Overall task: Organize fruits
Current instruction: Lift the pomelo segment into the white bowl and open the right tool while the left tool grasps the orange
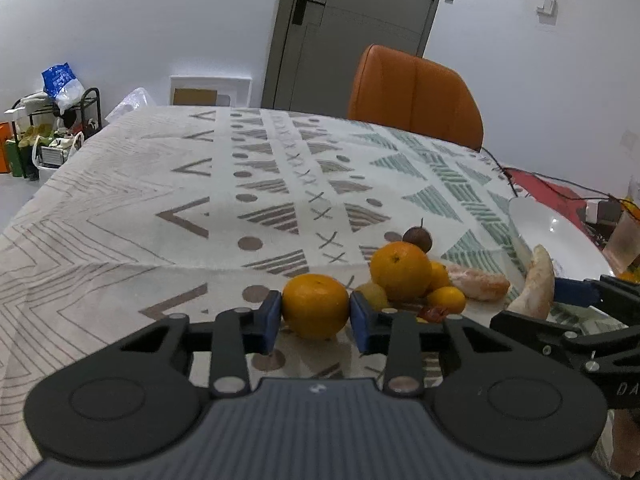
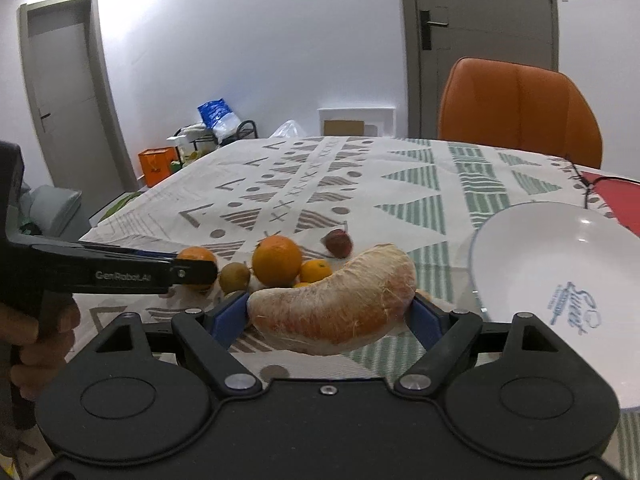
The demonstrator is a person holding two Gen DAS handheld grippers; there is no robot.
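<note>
Clamping a mandarin [image 1: 316, 306] between its blue fingers [image 1: 272, 320], the left gripper [image 1: 316, 320] holds it low over the patterned worktop [image 1: 120, 208], just beside the fruit pile. The right gripper [image 2: 330, 312] has its fingers [image 2: 228, 316] closed on a peeled pomelo segment [image 2: 336, 308], raised near the white bowl [image 2: 560, 256]. A larger orange [image 2: 277, 260], small citrus [image 2: 316, 271] and a dark round fruit [image 2: 338, 243] lie behind.
</note>
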